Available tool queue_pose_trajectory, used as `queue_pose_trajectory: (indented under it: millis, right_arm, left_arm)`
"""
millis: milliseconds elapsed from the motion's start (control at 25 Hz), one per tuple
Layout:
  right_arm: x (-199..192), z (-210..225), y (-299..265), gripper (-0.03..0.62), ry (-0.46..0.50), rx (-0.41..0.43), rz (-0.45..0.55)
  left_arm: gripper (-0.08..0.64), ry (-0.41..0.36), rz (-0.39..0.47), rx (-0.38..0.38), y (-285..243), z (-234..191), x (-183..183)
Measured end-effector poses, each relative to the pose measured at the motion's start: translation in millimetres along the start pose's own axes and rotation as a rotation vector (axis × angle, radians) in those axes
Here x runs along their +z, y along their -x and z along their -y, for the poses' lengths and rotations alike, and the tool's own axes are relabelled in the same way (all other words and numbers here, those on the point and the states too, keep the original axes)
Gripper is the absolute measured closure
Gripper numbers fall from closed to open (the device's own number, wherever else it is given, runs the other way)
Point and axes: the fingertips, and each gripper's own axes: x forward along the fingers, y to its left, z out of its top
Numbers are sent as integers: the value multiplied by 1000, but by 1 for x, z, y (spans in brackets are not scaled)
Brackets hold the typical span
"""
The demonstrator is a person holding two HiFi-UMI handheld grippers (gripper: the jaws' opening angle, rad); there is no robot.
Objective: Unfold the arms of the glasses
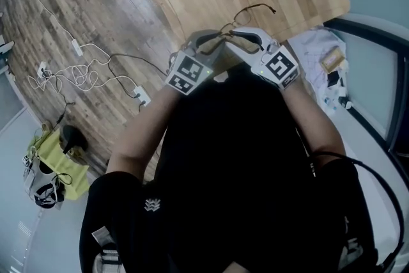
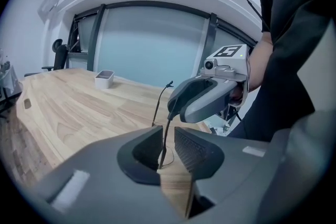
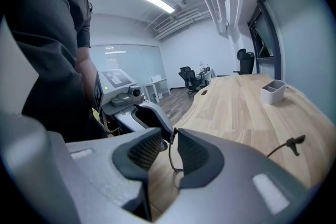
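Black shirt (image 1: pixel 243 156) dominates; thin-wire glasses (image 1: pixel 255 6) mostly hidden, lenses indiscernible.

Left forearm (image 1: pixel 144 131) and right forearm (image 1: pixel 313 118) reach up the head view, and the grippers meet tip to tip at upper centre. The left gripper (image 1: pixel 217 43) has its jaws slightly apart around an arm of the glasses (image 1: pixel 252 9); the right gripper (image 1: pixel 238 40) has its jaws pinched on the frame
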Motion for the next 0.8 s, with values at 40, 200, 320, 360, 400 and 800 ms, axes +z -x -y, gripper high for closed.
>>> queue_pose_trajectory:
  millis: [40,200,320,360,400,800]
  right_arm:
    - [2,-1,-1,503,2,2,2]
    - [6,-5,-4,503,4,6,6]
    - [7,-9,-6,503,1,13,4]
    - [8,-12,-6,503,5,19,3]
    - [9,-16,-6,503,10,26,3]
    - [18,-35,-6,503,57,65,29]
  left_arm:
    - [479,-2,3,-1,4,1,0]
    - [474,-10,-2,9,25,1,-5]
    - [474,15,0,43,39,-8,-11]
    - [474,24,2,57,43,-12,-13]
    - [474,31,4,69,46,-16,-14]
    - [474,40,75,167,56,-45,11]
